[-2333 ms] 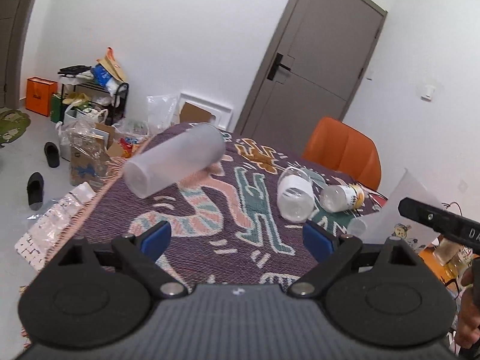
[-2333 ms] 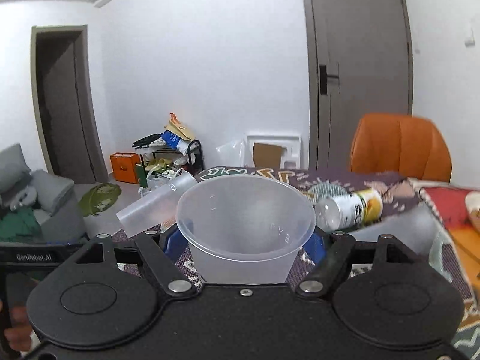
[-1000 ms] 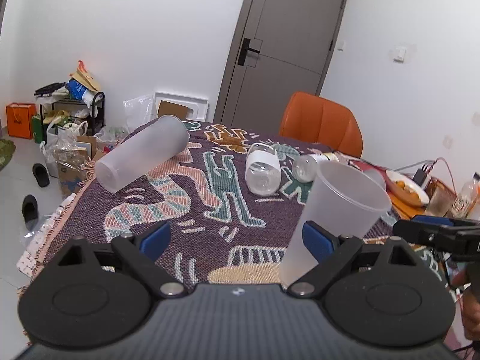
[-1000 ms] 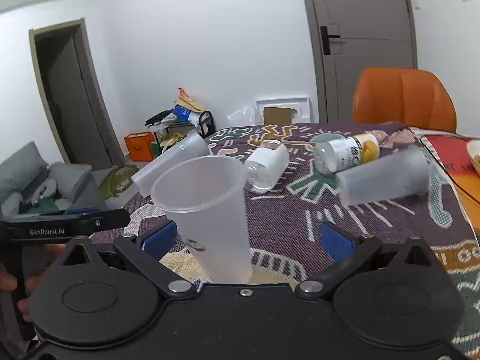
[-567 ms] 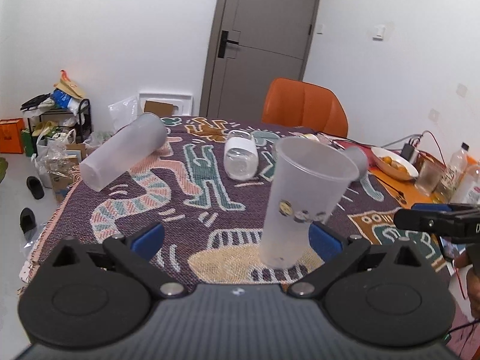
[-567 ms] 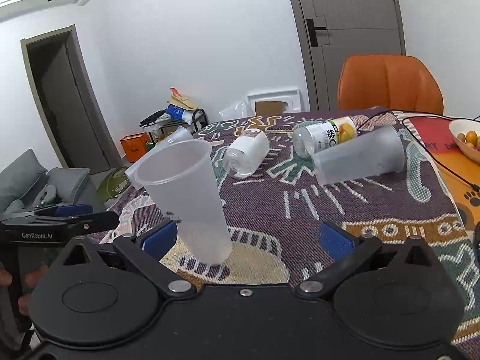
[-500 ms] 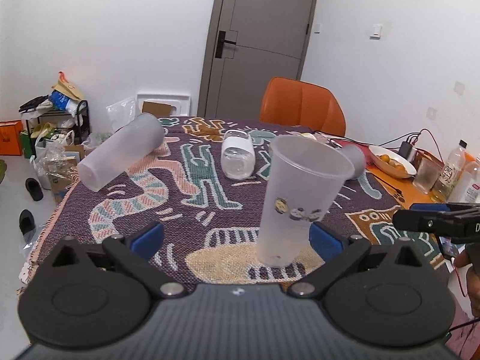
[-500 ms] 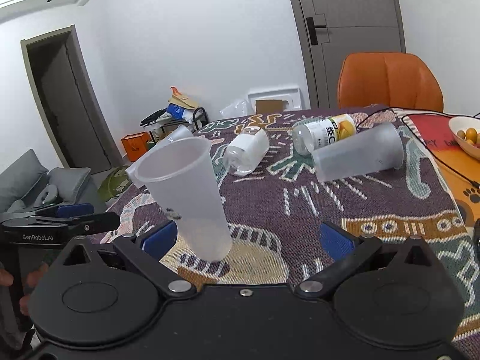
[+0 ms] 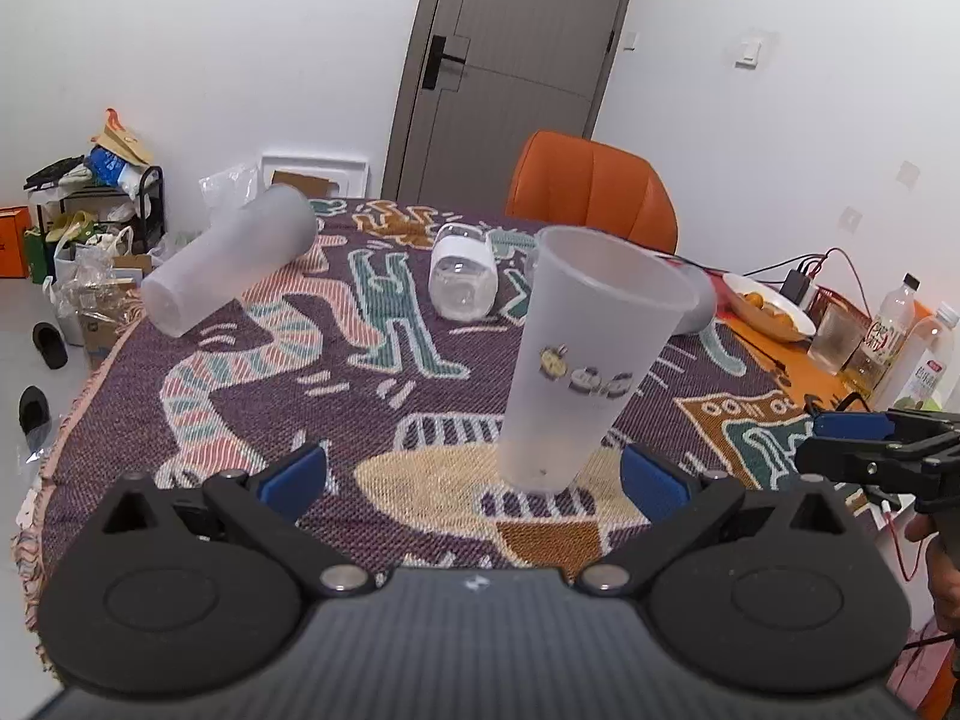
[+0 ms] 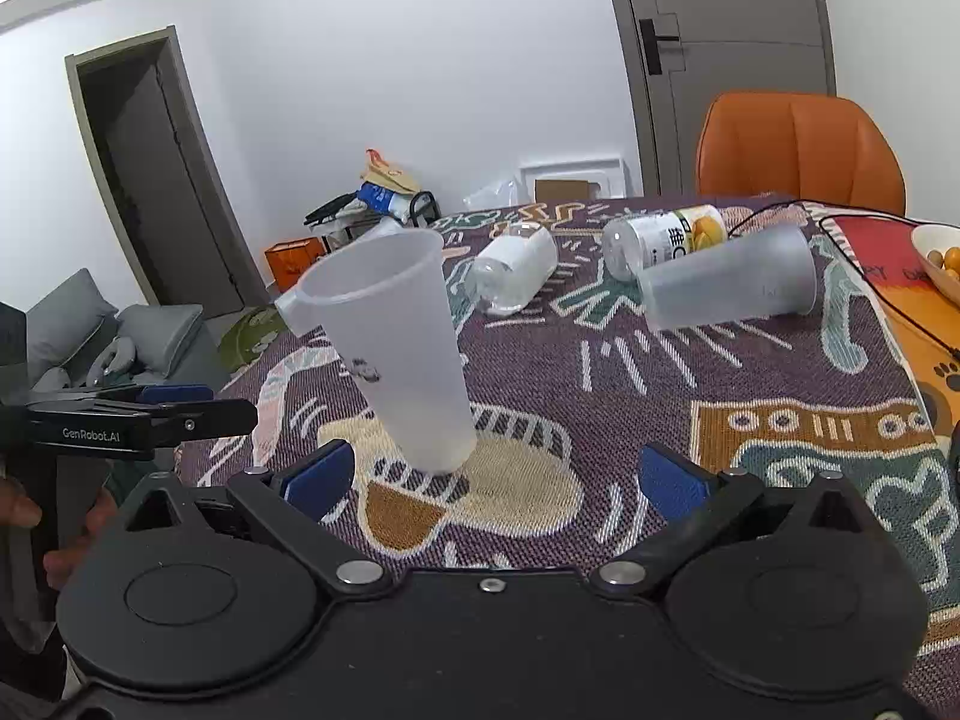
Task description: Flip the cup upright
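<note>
The frosted cup (image 9: 591, 354) stands mouth-up on the patterned cloth of the tabletop (image 9: 372, 372), on the pale yellow patch near the front edge, touched by neither gripper. It looks like thin, light, empty plastic: easy to tip or squash, probably slippery, so any new hold is best taken low to mid on the tapered wall with gentle pressure, not at the flaring rim.

The left gripper (image 9: 474, 471) sits just in front of the cup with its jaws spread wide and holding nothing. The right gripper (image 10: 495, 474) is just in front and to the cup's right, its jaws likewise wide apart and empty.

Beyond the cup lie a clear bottle with a white label (image 9: 463, 279), another frosted tumbler (image 10: 729, 282) on its side and a bottle with a yellow label (image 10: 666, 237); a third tumbler (image 9: 231, 267) lies far left. All sit well apart from the cup, so nothing crowds it. An orange chair (image 9: 591, 192) stands behind the tabletop.
</note>
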A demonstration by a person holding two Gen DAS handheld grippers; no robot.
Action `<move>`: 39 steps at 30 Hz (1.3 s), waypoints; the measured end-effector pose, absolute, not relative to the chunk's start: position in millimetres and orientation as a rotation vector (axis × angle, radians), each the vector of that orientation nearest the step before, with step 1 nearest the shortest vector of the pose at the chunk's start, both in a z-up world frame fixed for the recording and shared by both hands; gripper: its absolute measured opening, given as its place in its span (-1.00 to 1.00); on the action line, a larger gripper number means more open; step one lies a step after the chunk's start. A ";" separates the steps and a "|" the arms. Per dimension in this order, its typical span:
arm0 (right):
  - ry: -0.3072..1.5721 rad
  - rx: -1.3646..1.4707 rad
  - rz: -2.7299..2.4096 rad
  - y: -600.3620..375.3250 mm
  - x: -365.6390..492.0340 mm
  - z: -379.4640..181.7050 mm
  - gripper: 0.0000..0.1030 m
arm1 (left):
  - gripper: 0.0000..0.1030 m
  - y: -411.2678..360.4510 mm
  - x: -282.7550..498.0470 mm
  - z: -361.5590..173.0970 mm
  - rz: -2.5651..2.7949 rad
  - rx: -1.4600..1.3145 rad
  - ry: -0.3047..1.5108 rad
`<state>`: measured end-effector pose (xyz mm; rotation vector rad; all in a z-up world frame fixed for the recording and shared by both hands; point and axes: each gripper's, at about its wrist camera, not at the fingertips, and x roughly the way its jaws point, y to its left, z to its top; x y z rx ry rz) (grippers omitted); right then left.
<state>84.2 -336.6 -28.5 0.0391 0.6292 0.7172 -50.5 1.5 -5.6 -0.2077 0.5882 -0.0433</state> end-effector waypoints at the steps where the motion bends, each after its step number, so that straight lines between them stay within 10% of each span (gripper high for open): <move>1: 0.635 0.038 0.718 -336.8 84.6 -29.9 1.00 | 1.00 1.8 -50.3 -6.4 -0.043 -0.208 0.591; 39: 0.633 0.038 0.715 -336.2 84.8 -31.8 1.00 | 1.00 0.5 -56.4 -1.9 0.007 -0.163 0.571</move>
